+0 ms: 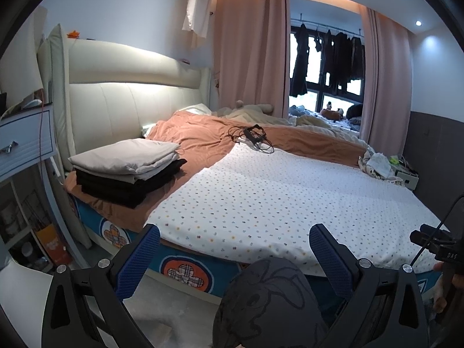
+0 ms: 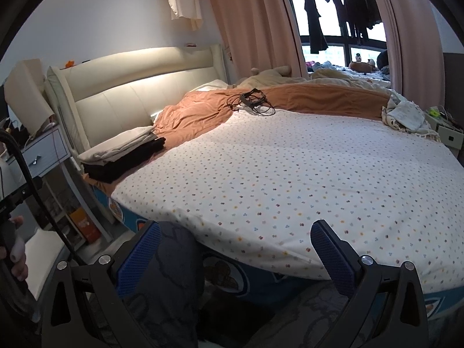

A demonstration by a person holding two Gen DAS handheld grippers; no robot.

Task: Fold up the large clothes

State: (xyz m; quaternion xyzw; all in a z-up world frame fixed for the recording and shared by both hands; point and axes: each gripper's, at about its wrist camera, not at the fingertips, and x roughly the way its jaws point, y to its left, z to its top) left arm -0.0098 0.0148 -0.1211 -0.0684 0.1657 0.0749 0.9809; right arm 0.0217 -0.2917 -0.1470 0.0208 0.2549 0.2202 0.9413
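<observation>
Both tools held back at the near edge of the bed (image 2: 261,264), above the person's patterned trouser legs (image 1: 269,298), probably pausing between garments. Left gripper (image 1: 235,249) spread wide, nothing between its blue pads (image 1: 145,249); right gripper (image 2: 236,246) likewise spread wide and empty. Dotted sheet (image 2: 290,174) lying flat and bare over the near half of the bed, likely smoothed out as the folding surface. Finished work seemingly parked out of the way: a stack of folded clothes (image 1: 130,171), pale pieces on top of black ones, at the head-end corner of the bed beside the headboard (image 1: 130,98), well apart from either gripper. Likely next garment: a crumpled pale bundle (image 2: 406,116) at the far foot-end corner of the bed, also well out of reach of both tools, across the whole sheet. Tangle of black cable and a small device (image 2: 252,101) on the orange blanket (image 1: 197,133) at the far side of the bed, clear of the folding area. Dark clothes on a rail (image 1: 327,58) by the window beyond the bed, possibly more to fold, though impossible to tell.
</observation>
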